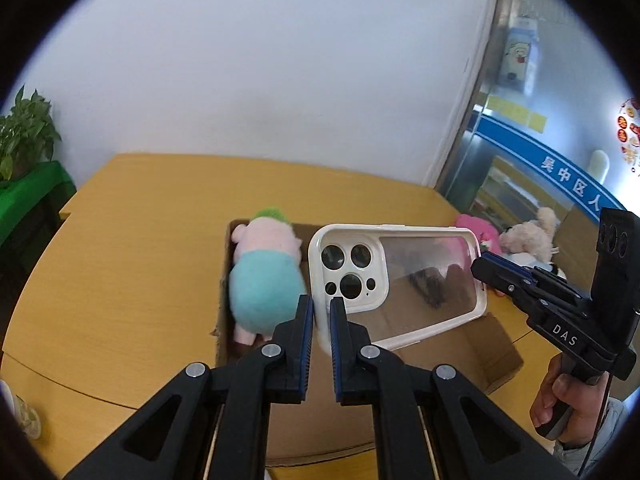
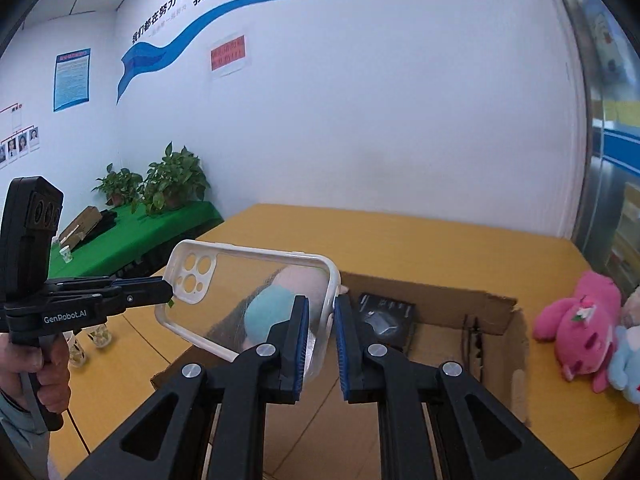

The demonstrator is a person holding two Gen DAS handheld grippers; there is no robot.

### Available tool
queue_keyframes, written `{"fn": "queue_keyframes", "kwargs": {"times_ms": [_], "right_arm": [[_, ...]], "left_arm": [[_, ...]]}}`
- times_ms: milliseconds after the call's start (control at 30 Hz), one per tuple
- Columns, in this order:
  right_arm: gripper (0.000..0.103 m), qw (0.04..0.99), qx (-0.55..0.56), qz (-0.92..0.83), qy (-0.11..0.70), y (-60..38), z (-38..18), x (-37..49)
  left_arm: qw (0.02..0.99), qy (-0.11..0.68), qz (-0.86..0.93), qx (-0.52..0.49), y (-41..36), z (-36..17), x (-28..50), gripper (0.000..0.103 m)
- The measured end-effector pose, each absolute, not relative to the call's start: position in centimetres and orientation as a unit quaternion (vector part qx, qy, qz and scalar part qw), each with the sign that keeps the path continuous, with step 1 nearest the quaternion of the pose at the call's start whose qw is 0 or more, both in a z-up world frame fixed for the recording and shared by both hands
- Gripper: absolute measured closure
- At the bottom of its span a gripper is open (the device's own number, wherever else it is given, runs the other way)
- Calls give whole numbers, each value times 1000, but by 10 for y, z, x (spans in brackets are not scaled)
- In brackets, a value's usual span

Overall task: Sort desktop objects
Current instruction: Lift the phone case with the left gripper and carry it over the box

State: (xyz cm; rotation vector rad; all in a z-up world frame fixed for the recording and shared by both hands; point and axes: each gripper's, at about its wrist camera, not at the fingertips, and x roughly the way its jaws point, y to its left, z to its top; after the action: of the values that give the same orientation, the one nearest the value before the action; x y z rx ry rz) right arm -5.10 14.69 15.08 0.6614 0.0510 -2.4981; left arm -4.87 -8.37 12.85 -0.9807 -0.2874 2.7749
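The phone case (image 1: 394, 284) hangs in the air above the open cardboard box (image 1: 472, 354) on the counter (image 1: 132, 240), gripped at both ends: the left hand-held gripper (image 1: 321, 312) is clamped on its camera-cutout end and the right hand-held gripper (image 2: 321, 312) on the opposite rim. It looks light, thin and springy, with a slick clear back. I judge the stiffer white rim the safest hold, since squeezing mid-panel would flex it.
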Motion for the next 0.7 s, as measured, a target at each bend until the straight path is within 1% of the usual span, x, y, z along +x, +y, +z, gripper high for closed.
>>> {"fn": "queue_keyframes", "kwargs": {"times_ms": [200, 367, 467, 533, 600, 700], "right_arm": [[90, 283, 345, -895, -13, 120, 70, -97], [88, 279, 423, -862, -25, 114, 6, -114], [87, 278, 440, -854, -8, 106, 4, -118], [86, 267, 469, -842, 3, 102, -3, -126], [86, 264, 496, -827, 6, 98, -12, -130], [86, 267, 517, -814, 13, 93, -11, -131]], "left_arm": [[63, -94, 896, -429, -97, 58, -89, 96], [45, -79, 867, -491, -95, 18, -104, 96], [28, -48, 858, -510, -88, 12, -105, 96], [14, -34, 851, -524, -84, 11, -106, 96], [5, -19, 847, -531, -85, 9, -107, 96], [-9, -1, 841, -540, -84, 8, -109, 96]]}}
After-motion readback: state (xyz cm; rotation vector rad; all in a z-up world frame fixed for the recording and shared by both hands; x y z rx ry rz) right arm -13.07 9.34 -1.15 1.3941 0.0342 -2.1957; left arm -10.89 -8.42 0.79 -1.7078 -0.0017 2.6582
